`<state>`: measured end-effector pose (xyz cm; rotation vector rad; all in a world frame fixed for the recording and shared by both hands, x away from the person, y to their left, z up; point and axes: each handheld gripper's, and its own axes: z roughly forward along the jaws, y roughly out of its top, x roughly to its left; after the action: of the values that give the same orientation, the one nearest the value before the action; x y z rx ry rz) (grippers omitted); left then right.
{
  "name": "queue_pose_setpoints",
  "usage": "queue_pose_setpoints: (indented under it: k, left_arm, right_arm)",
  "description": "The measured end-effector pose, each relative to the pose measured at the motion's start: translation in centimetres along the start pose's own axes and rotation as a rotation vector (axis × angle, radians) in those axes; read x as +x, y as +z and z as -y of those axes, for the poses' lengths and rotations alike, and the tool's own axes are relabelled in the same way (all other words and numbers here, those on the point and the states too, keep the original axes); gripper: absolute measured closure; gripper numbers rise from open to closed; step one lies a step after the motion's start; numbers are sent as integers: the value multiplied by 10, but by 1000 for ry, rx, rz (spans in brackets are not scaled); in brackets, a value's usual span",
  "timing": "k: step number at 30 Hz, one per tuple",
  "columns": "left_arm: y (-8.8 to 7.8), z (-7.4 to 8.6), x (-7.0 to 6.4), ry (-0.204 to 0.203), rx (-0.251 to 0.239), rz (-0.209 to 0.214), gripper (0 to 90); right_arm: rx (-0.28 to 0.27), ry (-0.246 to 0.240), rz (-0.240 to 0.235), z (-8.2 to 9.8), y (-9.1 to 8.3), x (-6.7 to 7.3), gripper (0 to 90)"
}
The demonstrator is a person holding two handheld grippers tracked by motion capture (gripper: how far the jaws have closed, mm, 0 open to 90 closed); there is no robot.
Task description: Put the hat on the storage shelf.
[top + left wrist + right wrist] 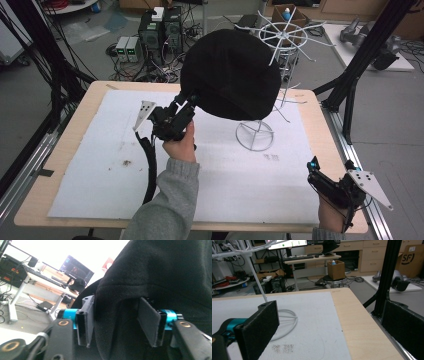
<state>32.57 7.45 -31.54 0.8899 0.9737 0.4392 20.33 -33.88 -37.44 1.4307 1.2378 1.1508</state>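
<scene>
Hat [231,74] hangs on the white wire stand [255,135] in the high view, and the left gripper [186,102] sits at the hat's lower left edge. The right gripper [320,175] rests well apart from the stand, near the table's corner.

From the left gripper view, its jaws stand apart around the hat's brim [117,322], one pad touching.

From the right gripper view, its jaws gape wide with nothing between them, beside the stand's ring [287,325].

A lab or robotics workroom. Behind the tabletop [60,150] computer towers [160,30] stand on the grey floor amid tangled cables; beyond them a desk carries a monitor [76,268] and keyboard. Black aluminium frame struts [367,55] rise beside the tabletop.
</scene>
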Motion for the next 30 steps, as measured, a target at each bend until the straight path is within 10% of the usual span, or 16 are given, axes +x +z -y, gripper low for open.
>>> queue_pose_setpoints:
  k: [30]
  left_arm:
    - [-20, -8, 11, 78, -64, 40, 17]
  right_arm:
    - [0, -8, -1, 0, 1, 1, 7]
